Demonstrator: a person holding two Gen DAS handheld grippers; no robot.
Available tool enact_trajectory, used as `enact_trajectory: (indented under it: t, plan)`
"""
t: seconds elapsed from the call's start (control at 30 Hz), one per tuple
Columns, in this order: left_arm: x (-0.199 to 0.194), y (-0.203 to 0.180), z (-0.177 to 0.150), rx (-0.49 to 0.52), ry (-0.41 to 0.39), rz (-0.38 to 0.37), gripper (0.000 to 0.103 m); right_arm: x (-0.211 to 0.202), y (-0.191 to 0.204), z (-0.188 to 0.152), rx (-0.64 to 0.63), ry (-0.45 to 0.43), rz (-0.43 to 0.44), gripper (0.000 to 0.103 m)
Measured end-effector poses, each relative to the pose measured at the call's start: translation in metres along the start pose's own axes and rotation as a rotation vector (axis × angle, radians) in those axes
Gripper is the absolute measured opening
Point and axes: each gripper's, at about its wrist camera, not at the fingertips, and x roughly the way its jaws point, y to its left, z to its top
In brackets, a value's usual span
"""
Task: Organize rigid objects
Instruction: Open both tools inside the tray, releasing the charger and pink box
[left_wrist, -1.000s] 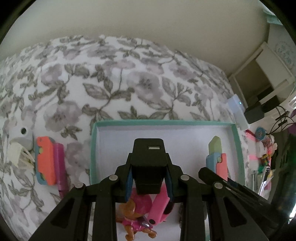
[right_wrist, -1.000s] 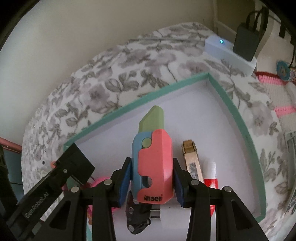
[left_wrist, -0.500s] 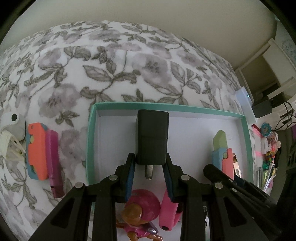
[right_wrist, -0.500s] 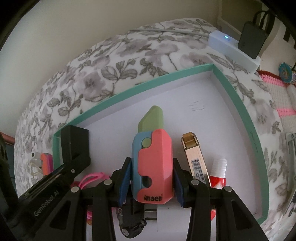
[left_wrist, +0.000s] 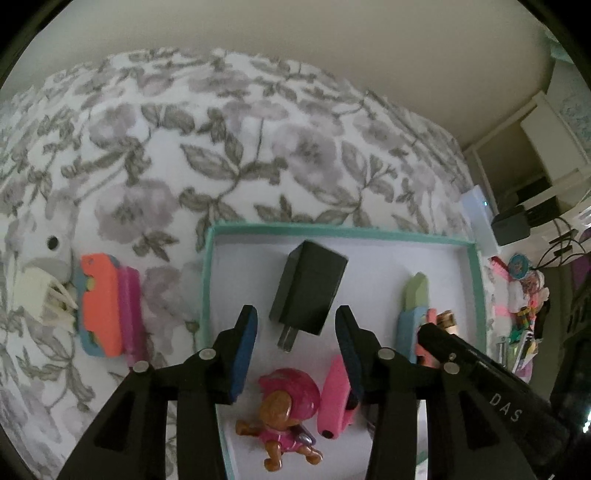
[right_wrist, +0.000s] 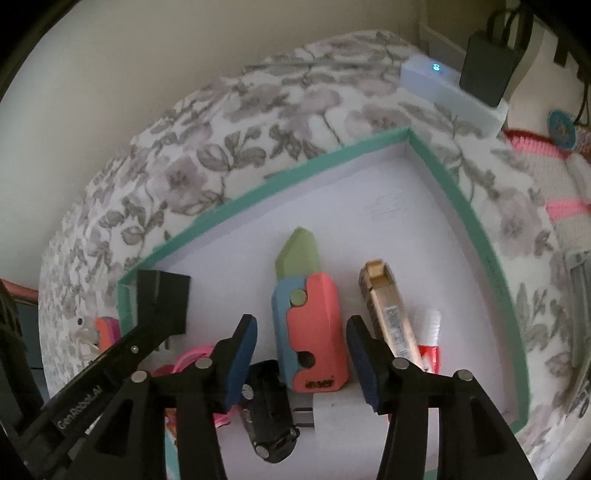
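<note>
While both grippers hang over the teal-rimmed tray (left_wrist: 478, 295) on the floral bedspread (left_wrist: 221, 147), it's pretty crowded in there: the left gripper (left_wrist: 295, 332) has just opened its jaws and the boxy black charger (left_wrist: 308, 290) lies flat, pads clear of it, with a pup figure (left_wrist: 284, 417) and a pink clip (left_wrist: 334, 398) right below. Same for the right gripper (right_wrist: 299, 354), jaws just widened, the chunky coral-and-blue toy knife (right_wrist: 310, 325) lying loose between the pads beside a gold stick (right_wrist: 388, 317) and a small black car (right_wrist: 267, 413). Another toy knife (left_wrist: 101, 306) sits outside on the fabric
</note>
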Motion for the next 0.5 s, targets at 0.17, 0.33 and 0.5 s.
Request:
enact_trajectory:
  t: [0.17, 0.33, 0.5]
  plan:
    - [-0.030, 0.002, 0.008, 0.004, -0.057, 0.009, 0.046, -0.032, 0.011, 0.007, -0.032, -0.077, 0.006, 0.054]
    - [-0.060, 0.004, 0.015, -0.001, -0.131, 0.037, 0.065, -0.071, 0.023, 0.011, -0.066, -0.176, 0.006, 0.056]
    - [-0.077, 0.011, 0.018, -0.019, -0.178, 0.082, 0.070, -0.092, 0.034, 0.013, -0.100, -0.235, -0.027, 0.072]
